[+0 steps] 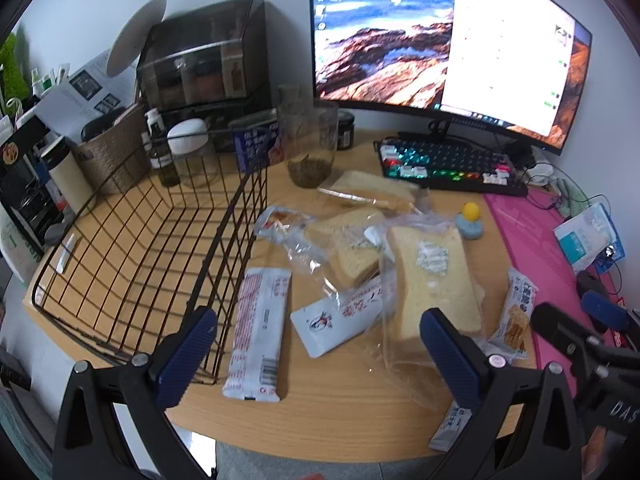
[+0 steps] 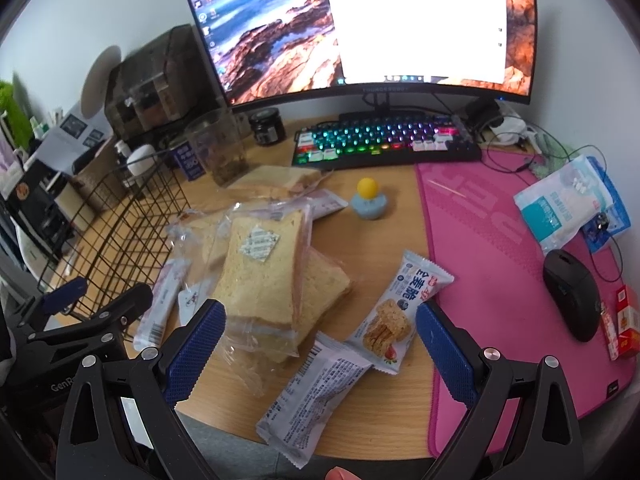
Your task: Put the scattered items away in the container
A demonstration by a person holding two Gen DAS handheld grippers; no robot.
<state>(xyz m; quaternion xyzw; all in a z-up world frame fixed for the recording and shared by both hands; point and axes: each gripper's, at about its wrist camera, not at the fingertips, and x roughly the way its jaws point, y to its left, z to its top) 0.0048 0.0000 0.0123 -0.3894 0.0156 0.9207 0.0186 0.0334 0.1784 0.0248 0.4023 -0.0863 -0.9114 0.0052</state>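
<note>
Wooden desk (image 1: 340, 412), wire basket (image 1: 132, 256), bagged bread (image 2: 260, 268), pink mat (image 2: 500, 260), keyboard (image 2: 384, 140)

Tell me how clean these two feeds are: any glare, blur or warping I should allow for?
Left wrist: monitor window blown out white, heavy fisheye bending of the wire basket, bread bag slightly soft. Right wrist: same white glare, dark corner vignette, bread bag a little blurred, snack packet print readable.

Your left tool (image 1: 320, 354) and right tool (image 2: 320, 346) each have 2 ribbed blue pads (image 2: 196, 344) on black arms. Silver screws (image 2: 491, 354) dot the arms. White lettering marks the housings.
</note>
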